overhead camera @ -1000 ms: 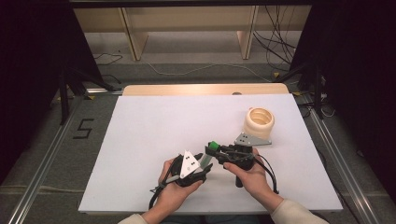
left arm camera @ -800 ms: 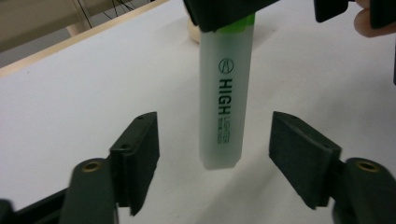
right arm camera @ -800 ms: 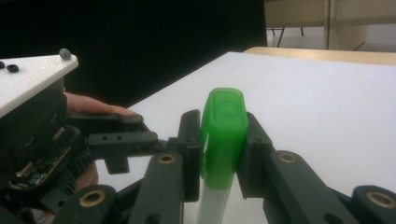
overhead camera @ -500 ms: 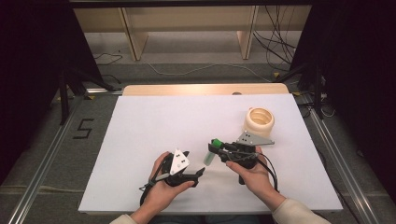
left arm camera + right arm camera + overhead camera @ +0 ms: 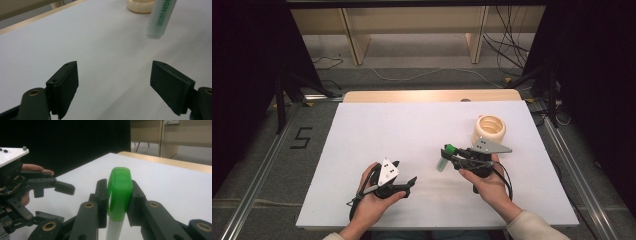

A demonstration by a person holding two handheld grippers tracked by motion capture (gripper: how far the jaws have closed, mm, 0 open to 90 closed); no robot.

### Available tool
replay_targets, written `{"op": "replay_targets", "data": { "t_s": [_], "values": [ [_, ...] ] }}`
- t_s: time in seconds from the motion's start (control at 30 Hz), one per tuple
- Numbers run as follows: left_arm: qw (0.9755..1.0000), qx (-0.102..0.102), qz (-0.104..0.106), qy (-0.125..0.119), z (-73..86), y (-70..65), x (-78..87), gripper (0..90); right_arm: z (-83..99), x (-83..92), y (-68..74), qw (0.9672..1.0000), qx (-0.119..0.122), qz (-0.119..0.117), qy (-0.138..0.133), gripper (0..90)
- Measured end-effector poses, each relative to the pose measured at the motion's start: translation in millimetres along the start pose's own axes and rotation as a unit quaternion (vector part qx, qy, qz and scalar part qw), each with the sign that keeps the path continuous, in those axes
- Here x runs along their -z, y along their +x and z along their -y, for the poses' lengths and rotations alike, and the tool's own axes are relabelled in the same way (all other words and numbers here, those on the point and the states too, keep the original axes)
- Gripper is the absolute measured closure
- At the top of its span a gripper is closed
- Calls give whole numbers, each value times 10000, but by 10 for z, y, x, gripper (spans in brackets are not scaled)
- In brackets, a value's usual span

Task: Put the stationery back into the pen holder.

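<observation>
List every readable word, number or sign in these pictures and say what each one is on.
"IGH": green letters on the highlighter barrel, cut off by the frame's top edge.
"5": dark numeral on the grey floor left of the table.
Smaller green print beside "IGH": too blurred to read.

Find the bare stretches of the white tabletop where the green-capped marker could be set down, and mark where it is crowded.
Free: the whole far-left stretch of the white table, between its wooden far edge and the left gripper. Crowded: around the right gripper holding the marker, with the cream ring-shaped holder just beyond.
</observation>
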State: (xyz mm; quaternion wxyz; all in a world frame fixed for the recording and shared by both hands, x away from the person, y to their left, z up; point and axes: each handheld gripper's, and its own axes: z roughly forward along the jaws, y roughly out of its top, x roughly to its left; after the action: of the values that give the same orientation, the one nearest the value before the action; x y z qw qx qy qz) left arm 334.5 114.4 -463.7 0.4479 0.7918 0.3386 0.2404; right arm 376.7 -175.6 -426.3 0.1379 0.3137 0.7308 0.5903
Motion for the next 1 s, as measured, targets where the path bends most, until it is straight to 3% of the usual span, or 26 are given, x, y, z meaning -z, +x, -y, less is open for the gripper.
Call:
{"op": "replay_targets", "data": {
  "t_s": [0.37,1.0],
  "values": [
    [9999,56,-136,54,52,95,30,235,-60,95,-103,9997,41,218,-111,746],
    [9997,85,-219,55,66,137,34,238,-152,223,-241,9986,-17,452,-274,747]
  ]
}}
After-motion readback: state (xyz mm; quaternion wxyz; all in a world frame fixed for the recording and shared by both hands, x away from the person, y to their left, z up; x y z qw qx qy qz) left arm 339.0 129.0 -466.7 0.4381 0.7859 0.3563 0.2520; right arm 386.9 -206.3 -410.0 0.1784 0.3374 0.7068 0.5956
